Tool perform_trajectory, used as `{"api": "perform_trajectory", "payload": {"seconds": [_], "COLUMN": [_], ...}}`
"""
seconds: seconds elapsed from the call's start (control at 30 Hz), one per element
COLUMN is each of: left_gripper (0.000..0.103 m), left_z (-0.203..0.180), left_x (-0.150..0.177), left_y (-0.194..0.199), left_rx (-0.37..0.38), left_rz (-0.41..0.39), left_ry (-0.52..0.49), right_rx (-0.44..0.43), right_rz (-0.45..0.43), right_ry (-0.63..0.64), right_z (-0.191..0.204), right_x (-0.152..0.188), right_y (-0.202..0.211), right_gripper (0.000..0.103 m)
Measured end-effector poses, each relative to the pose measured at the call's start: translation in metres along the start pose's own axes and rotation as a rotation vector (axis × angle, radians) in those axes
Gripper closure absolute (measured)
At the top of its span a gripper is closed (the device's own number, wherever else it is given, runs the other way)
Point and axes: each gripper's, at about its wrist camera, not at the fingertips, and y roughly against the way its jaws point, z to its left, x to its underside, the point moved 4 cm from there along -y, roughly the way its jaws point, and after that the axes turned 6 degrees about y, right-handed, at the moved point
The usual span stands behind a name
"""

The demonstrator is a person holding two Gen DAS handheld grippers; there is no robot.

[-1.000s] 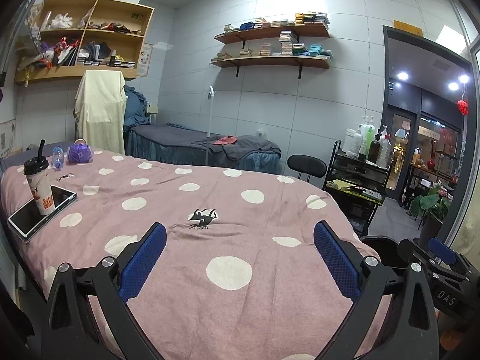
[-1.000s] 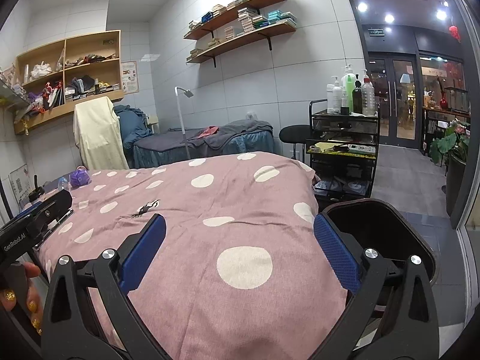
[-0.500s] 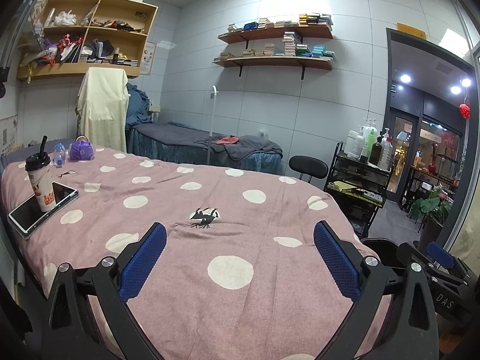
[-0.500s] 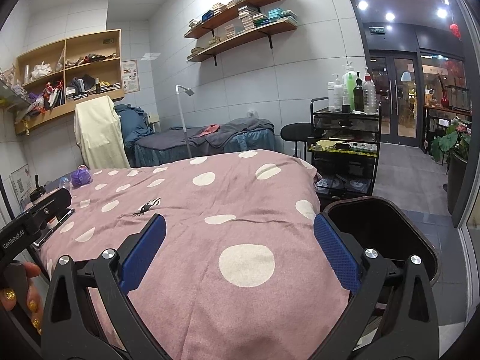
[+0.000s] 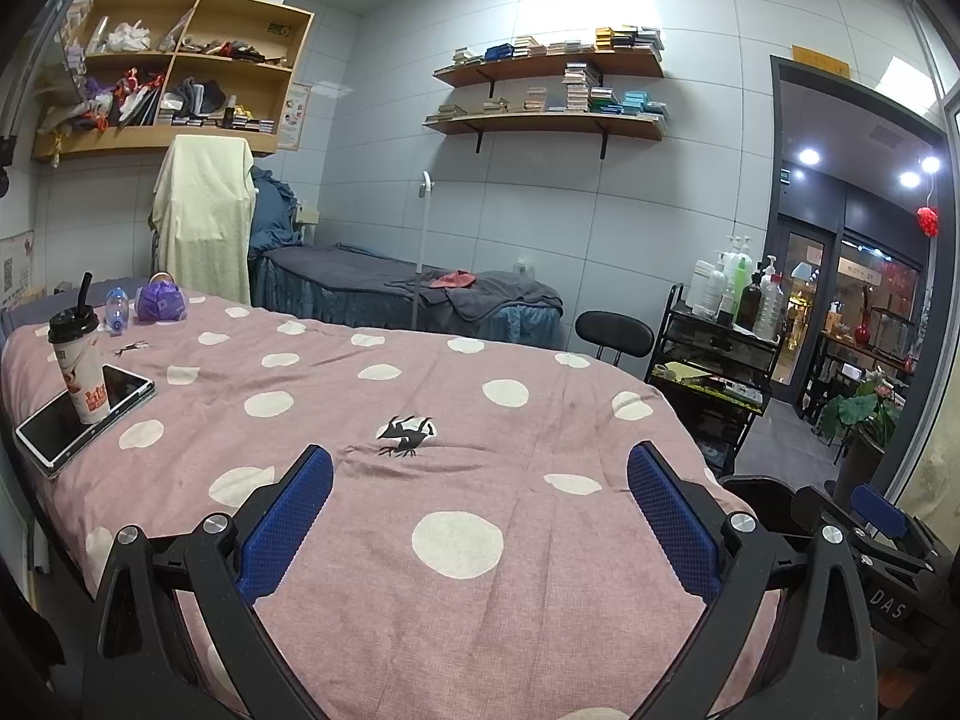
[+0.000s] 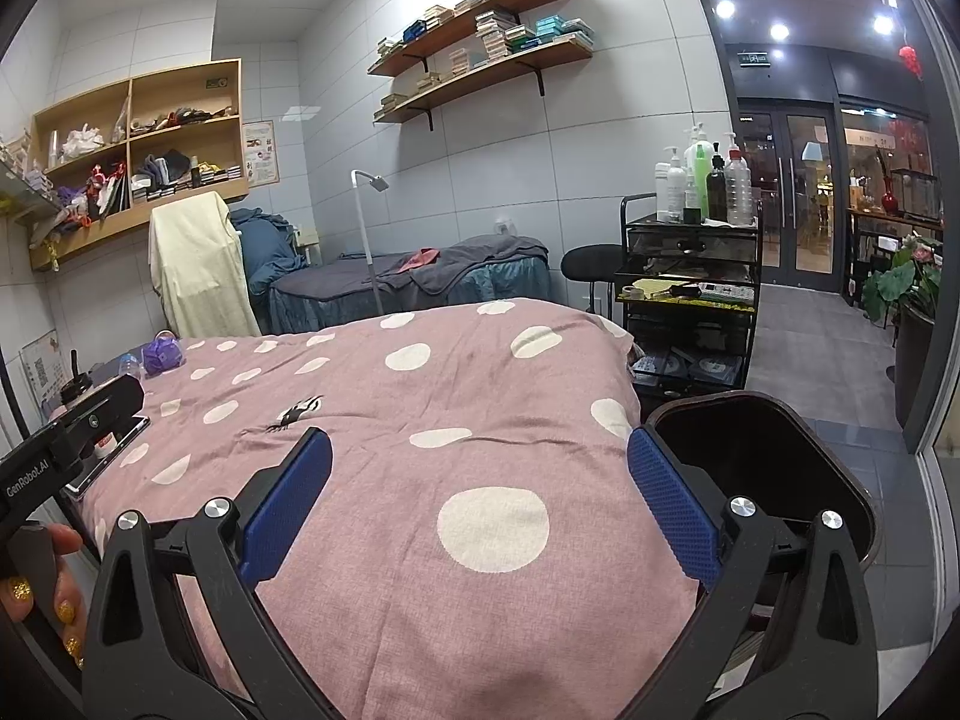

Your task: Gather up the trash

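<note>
1. Trash bin (image 6: 780,450), black and open-topped, sits low just off the right gripper's (image 6: 480,498) right finger, beside the bed's edge; in the left wrist view its rim (image 5: 762,489) peeks out past the left gripper's (image 5: 480,516) right finger.
2. Left gripper: jaws spread wide, nothing between the blue pads (image 5: 288,522), hovering over the pink polka-dot bedspread (image 5: 540,420).
3. Right gripper: also wide apart and empty, above the same bedspread (image 6: 420,420).
4. Ahead of the left gripper, a small black scrap (image 5: 408,432) lies on the cover.
5. Far left and ahead: a lidded drink cup with straw (image 5: 78,360) stands on a tablet (image 5: 84,414).
6. Beyond that, a small bottle (image 5: 117,312) and a purple object (image 5: 161,300).
7. A hand (image 6: 42,588) shows at the lower left of the right wrist view.
</note>
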Motion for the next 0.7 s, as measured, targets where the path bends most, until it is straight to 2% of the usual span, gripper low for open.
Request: {"api": "perform_trajectory", "payload": {"seconds": [0.3,0.57,0.7], "left_gripper": [0.006,0.006,0.006], "left_z": [0.000,-0.002,-0.002], "left_x": [0.000,0.004,0.004], "left_y": [-0.002,-0.011,-0.009], "left_rx": [0.002,0.018,-0.001], "left_rz": [0.005,0.042,0.022], "left_ry": [0.000,-0.005,-0.021], "right_rx": [-0.002,-0.003,-0.001], "right_rz": [0.005,0.014,0.015], "right_ry": [0.001,-0.004,-0.004], "right_z": [0.000,0.000,0.000], "right_x": [0.001,0.000,0.000], "right_y": [0.000,-0.002,-0.003], "right_gripper": [0.006,0.006,0.006]}}
